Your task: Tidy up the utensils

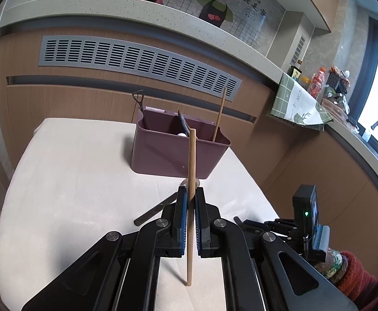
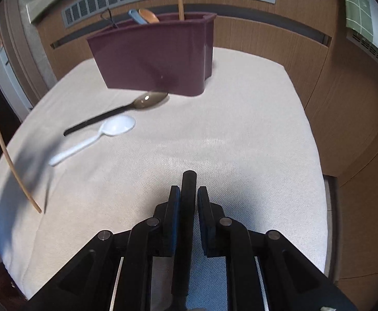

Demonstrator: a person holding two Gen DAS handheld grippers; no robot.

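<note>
My left gripper [image 1: 191,194] is shut on a wooden chopstick [image 1: 191,165], which stands upright with its lower tip on the cloth. That chopstick [image 2: 5,150] also shows at the left edge of the right wrist view. Behind it stands a maroon utensil box [image 1: 176,153] holding another chopstick [image 1: 219,114] and a few utensils. My right gripper [image 2: 189,191] points down at the cloth with a black utensil handle [image 2: 188,202] between its jaws; the pads stand just off it. A dark spoon [image 2: 126,108] and a white plastic spoon [image 2: 95,137] lie in front of the box [image 2: 152,57].
The white cloth-covered table [image 2: 253,142] is small, with wooden cabinet fronts [image 1: 85,98] close behind and to the right. A counter at the far right carries bottles and a green checked cloth [image 1: 290,98]. A red sleeve [image 1: 357,277] shows at the lower right.
</note>
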